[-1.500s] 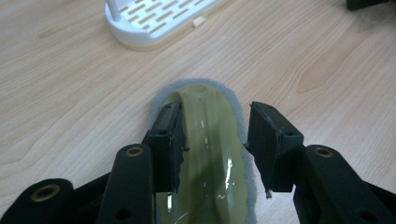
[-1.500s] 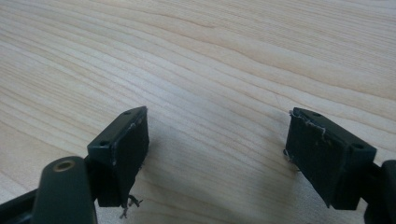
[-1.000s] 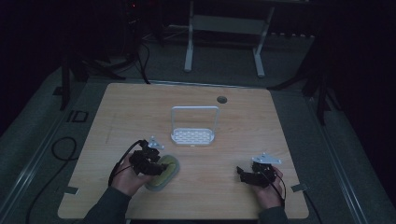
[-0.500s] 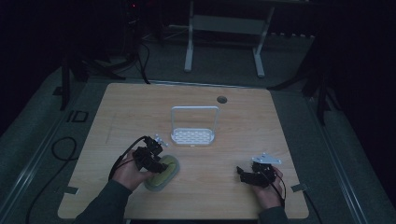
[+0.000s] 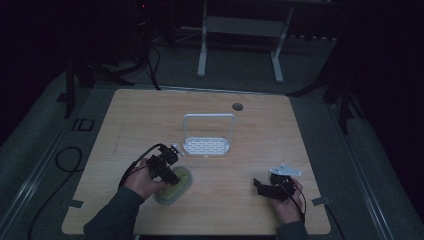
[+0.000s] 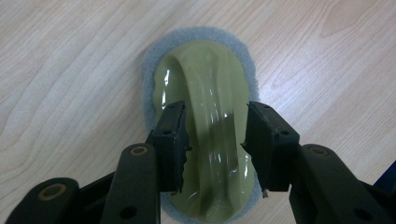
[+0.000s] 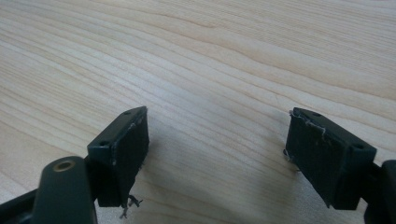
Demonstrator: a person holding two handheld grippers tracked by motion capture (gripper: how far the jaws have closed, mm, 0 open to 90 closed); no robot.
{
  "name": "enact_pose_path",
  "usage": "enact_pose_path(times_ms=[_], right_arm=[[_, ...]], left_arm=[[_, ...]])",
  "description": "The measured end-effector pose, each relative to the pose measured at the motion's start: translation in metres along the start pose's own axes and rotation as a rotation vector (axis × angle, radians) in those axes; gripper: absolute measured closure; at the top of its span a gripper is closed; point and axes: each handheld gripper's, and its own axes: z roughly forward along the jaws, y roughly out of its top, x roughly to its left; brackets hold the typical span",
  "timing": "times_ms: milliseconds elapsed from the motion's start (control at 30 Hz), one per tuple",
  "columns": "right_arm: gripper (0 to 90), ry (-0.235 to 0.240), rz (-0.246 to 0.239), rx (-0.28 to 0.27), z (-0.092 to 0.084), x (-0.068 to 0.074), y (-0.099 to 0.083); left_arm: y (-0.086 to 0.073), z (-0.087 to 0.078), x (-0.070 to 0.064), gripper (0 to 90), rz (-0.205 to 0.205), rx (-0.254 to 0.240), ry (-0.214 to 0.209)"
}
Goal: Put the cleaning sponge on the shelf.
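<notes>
Two grippers are on the wooden table (image 5: 250, 120), one in each of your hands. Your left gripper (image 6: 215, 135) sits low over the scrubbing pad (image 6: 205, 84), an olive-green plastic grip on a grey sponge base, which lies flat on the table near its front edge, left of the middle. The jaws have just been closing and now stand on either side of the raised green ridge, one pad (image 6: 173, 135) near each flank; whether they already press on it you cannot tell from the left gripper view, as a thin gap seems to remain. In the high view that left gripper (image 5: 167, 167) covers the near end of the scrubbing pad (image 5: 181, 181). Just beyond it stands a small white wire rack (image 5: 207, 142) with an upright back frame, apart from the pad. Your right gripper (image 5: 265, 189) rests well off to the right, its jaws spread wide over bare wood with nothing between them.
</notes>
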Motion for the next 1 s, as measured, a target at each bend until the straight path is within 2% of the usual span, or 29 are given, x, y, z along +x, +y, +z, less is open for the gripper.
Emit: enact_pose_path(times_ms=[300, 433, 700, 800, 1000], right_arm=[[20.9, 0.0, -0.002, 0.001, 0.0, 0.0, 0.0], [21.0, 0.0, -0.001, 0.0, 0.0, 0.0, 0.0], [20.9, 0.001, -0.001, 0.0, 0.0, 0.0, 0.0], [20.9, 0.001, -0.001, 0.001, 0.0, 0.0, 0.0], [20.9, 0.001, -0.003, 0.0, 0.0, 0.0, 0.0]], left_arm=[[0.006, 0.003, 0.002, 63.8, -0.002, 0.064, -0.008], [0.008, 0.004, 0.002, 67.5, -0.004, 0.072, -0.007], [0.011, 0.003, 0.002, 71.5, 0.026, 0.09, -0.001], [0.012, 0.002, -0.001, 71.8, 0.044, 0.086, 0.012], [0.014, -0.001, -0.003, 71.9, 0.075, 0.082, 0.008]])
